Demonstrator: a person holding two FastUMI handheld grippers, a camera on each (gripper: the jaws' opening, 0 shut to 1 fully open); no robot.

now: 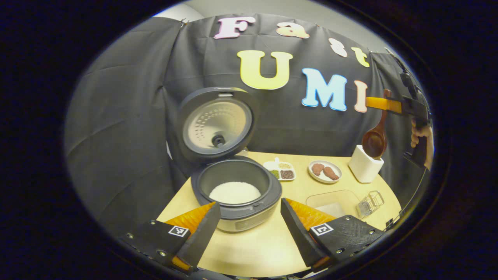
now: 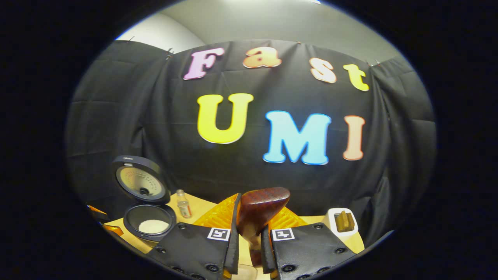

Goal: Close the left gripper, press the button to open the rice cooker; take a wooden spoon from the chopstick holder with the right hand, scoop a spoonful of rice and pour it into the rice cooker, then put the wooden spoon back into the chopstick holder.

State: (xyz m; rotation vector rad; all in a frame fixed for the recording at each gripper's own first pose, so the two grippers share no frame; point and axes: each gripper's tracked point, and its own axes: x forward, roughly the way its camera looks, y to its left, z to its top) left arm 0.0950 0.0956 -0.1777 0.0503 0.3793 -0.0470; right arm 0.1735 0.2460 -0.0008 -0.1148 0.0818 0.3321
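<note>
The right gripper [image 2: 249, 237] clamps the wooden spoon [image 1: 376, 136] by its handle, bowl down over the white holder [image 1: 365, 164] at far right, apparently for return. The left gripper [image 1: 249, 229] waits wide open and empty by the open rice cooker [image 1: 233, 182].

The wooden table [image 1: 272, 249] carries the rice cooker [image 1: 237, 190], two dishes and the chopstick holder [image 1: 365, 164].

Nothing legible is showing on any of the objects. Square black-and-white coded markers are sitting on the left tongs [image 1: 251, 233] and on the right tongs [image 2: 249, 237], carrying patterns rather than words. The small clear bottle [image 2: 183, 204] is wearing a label too small to make out.
</note>
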